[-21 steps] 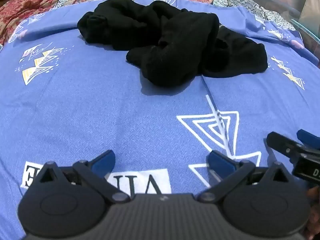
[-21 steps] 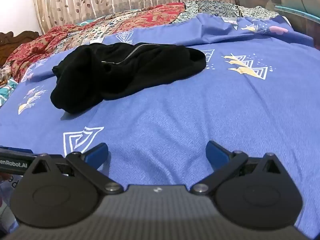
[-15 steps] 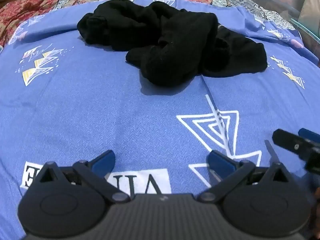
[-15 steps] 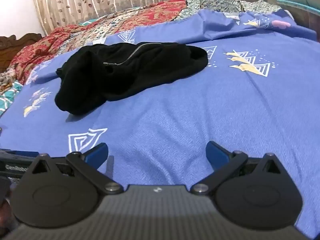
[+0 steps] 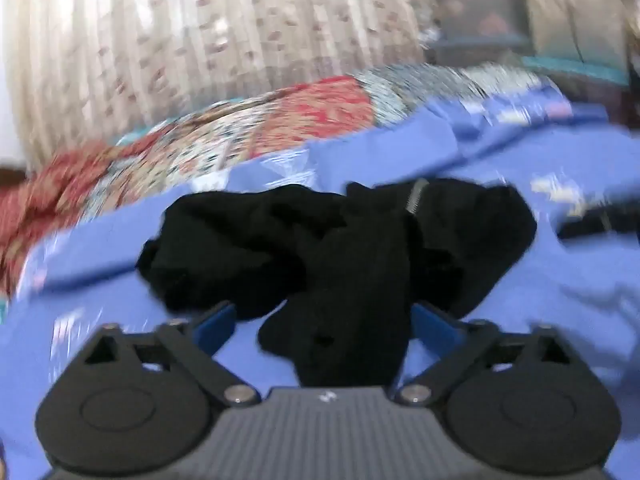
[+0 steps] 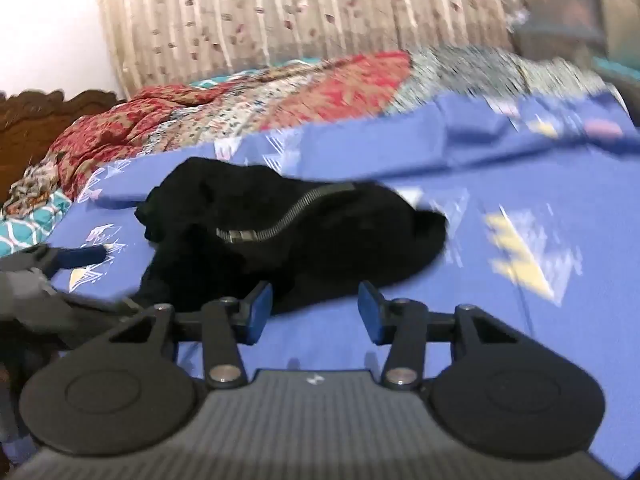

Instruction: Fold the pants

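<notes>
The black pants lie crumpled in a heap on the blue bedsheet. My left gripper is open, its blue fingers straddling the near end of a pant leg. In the right wrist view the pants show a silver zipper. My right gripper is open, narrower than before, just short of the heap's near edge, over bare sheet. The left gripper shows at the left edge there.
A red patterned quilt lies bunched at the far side of the bed, before beige curtains. A carved wooden headboard is at far left. Stacked containers stand at the back right.
Both grippers have moved forward to the pants and tilted up. The left now straddles a pant leg. The right fingers have closed partway. Both views are motion-blurred.
</notes>
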`<state>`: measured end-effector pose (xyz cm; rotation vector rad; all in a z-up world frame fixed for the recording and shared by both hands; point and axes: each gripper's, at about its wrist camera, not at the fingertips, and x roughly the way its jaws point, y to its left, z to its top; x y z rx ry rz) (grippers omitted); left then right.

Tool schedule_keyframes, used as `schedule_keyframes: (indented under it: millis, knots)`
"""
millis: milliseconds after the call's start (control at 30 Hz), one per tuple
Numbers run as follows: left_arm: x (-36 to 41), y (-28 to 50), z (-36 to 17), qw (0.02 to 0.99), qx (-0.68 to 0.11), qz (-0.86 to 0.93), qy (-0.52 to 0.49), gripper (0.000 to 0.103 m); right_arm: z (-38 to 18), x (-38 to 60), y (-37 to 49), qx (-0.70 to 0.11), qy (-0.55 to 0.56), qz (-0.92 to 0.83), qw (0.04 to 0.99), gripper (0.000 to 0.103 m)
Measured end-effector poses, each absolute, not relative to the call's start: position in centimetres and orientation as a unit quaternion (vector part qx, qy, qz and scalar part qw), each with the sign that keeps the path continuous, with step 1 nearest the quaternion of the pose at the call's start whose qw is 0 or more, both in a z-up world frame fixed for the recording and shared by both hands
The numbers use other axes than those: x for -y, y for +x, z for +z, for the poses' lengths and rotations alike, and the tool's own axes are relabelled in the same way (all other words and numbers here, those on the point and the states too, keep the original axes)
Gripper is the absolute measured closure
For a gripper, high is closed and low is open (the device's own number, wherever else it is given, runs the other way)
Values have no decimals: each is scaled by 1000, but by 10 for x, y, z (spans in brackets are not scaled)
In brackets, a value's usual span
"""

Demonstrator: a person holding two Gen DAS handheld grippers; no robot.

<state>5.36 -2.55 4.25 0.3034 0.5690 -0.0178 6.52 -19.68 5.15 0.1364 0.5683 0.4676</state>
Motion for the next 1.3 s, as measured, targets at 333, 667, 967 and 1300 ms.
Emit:
schedule_keyframes:
  millis: [333, 667, 967, 1300]
  knots:
    - [-36, 12, 54, 950, -306, -8, 54, 95, 40, 118, 97, -250, -174, 323, 896, 48]
    - [-112, -71, 104, 963, -251, 82, 55, 95, 122, 173, 136, -235, 20, 279, 931, 91]
    - [-143, -122, 112, 961, -248, 95, 73, 95, 156, 385, 99, -197, 221, 42, 954, 91]
    - [-93, -152, 46, 930, -337, -3, 145, 75, 48, 496, 22, -287, 382, -189, 858, 86]
